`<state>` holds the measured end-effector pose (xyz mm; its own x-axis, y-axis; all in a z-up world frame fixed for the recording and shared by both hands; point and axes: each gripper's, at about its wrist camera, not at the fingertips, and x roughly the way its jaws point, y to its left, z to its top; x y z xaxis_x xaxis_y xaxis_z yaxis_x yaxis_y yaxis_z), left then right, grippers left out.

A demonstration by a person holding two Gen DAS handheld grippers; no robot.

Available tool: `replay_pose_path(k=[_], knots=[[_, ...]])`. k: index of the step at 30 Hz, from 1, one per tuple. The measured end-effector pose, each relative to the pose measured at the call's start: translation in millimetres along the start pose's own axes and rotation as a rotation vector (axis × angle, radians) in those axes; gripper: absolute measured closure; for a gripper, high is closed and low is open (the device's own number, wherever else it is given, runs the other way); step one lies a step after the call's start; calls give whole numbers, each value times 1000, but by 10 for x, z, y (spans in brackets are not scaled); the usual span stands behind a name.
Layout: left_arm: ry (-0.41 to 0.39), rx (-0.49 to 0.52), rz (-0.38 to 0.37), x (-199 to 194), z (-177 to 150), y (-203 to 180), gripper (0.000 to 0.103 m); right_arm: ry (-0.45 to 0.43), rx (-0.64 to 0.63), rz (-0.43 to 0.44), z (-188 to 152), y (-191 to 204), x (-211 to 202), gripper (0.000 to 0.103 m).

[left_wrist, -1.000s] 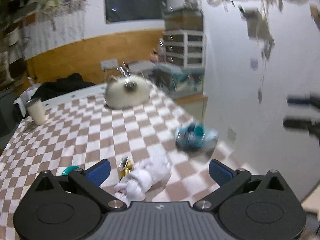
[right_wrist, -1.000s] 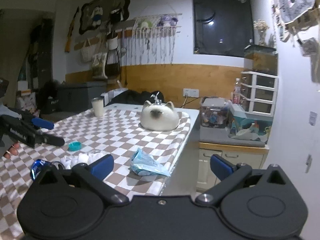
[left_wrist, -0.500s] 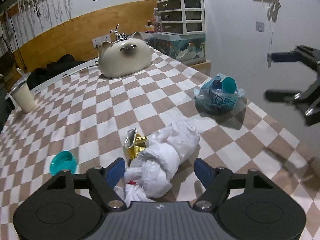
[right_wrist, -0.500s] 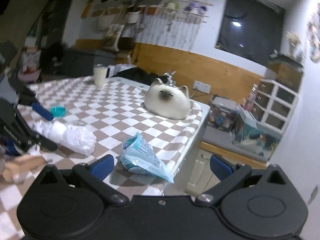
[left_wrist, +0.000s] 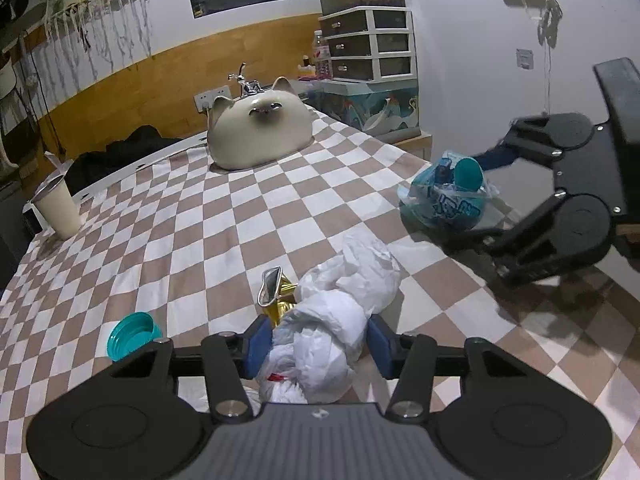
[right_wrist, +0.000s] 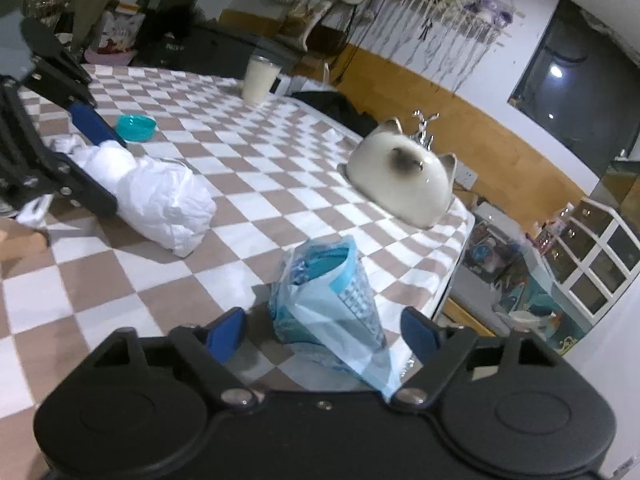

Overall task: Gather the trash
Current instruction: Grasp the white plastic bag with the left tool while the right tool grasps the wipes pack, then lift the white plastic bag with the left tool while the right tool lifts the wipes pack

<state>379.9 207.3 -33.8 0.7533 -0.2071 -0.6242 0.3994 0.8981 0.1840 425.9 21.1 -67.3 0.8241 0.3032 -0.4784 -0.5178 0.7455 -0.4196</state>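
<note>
Progress: early, I judge; no piece is lifted yet and I see no bin in either view.
Left tool (left_wrist: pixel 316 340): narrowed on the white bag (left_wrist: pixel 336 320), low centre of the left view; both pads touch its sides, so it seems gripped, but the bag lies on the counter (left_wrist: pixel 240 216).
Right tool (right_wrist: pixel 324 330): wide open around the blue bag (right_wrist: pixel 320 300), low centre of the right view, near the counter edge; pads apart from it.
Left to collect: gold wrapper (left_wrist: pixel 276 292) touching the white bag; teal lid (left_wrist: pixel 132 334) at lower left.
Around: cat-shaped sink (left_wrist: pixel 260 132) at upper centre, cup (left_wrist: pixel 56 208) at far left, both well apart.
In the way: nothing between the tools, but they are near each other.
</note>
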Motion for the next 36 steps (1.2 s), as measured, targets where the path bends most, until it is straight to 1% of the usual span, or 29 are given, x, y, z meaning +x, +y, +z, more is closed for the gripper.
replay_pose_path(k=[1, 3, 4, 7, 12, 15, 16, 18, 20, 22, 23, 24, 26, 27, 29, 30, 31, 32, 36], knots=[[-4, -12, 1, -8, -2, 17, 51, 3, 16, 2, 8, -10, 22, 33], [-14, -34, 6, -30, -9, 54, 52, 16, 46, 21, 26, -29, 51, 42], [-18, -41, 13, -41, -13, 67, 52, 16, 60, 20, 31, -37, 50, 52], [-35, -59, 36, -100, -15, 92, 52, 16, 105, 31, 42, -55, -7, 56], [-77, -90, 56, -250, 7, 125, 53, 0, 162, 43, 68, -73, -175, 58], [-63, -71, 27, -277, 30, 94, 52, -16, 201, 52, 103, -84, -318, 58], [-48, -53, 12, -263, 42, 64, 52, -21, 213, 62, 114, -83, -366, 58], [4, 16, -3, -186, 71, -25, 52, -32, 229, 80, 135, -68, -481, 58], [92, 105, -17, -69, 99, -98, 50, -42, 235, 87, 144, -52, -581, 58], [158, 177, -25, 27, 117, -115, 49, -54, 255, 102, 130, -50, -682, 58], [188, 200, -28, 69, 133, -99, 47, -59, 267, 111, 122, -54, -722, 58], [214, 210, -37, 103, 147, -72, 44, -62, 277, 117, 113, -56, -755, 58], [258, 212, -74, 171, 189, 1, 42, -69, 292, 124, 89, -65, -805, 58], [268, 207, -88, 194, 204, 30, 42, -70, 299, 128, 75, -73, -817, 58], [279, 197, -106, 233, 221, 58, 42, -69, 309, 137, 42, -86, -826, 58], [279, 188, -108, 245, 231, 65, 45, -67, 315, 140, 26, -94, -826, 58], [278, 179, -107, 251, 237, 68, 49, -65, 321, 143, 12, -100, -823, 58], [273, 172, -99, 254, 245, 64, 56, -63, 327, 146, -5, -109, -817, 58], [226, 134, -38, 175, 258, 15, 56, -54, 354, 152, -41, -147, -797, 58]])
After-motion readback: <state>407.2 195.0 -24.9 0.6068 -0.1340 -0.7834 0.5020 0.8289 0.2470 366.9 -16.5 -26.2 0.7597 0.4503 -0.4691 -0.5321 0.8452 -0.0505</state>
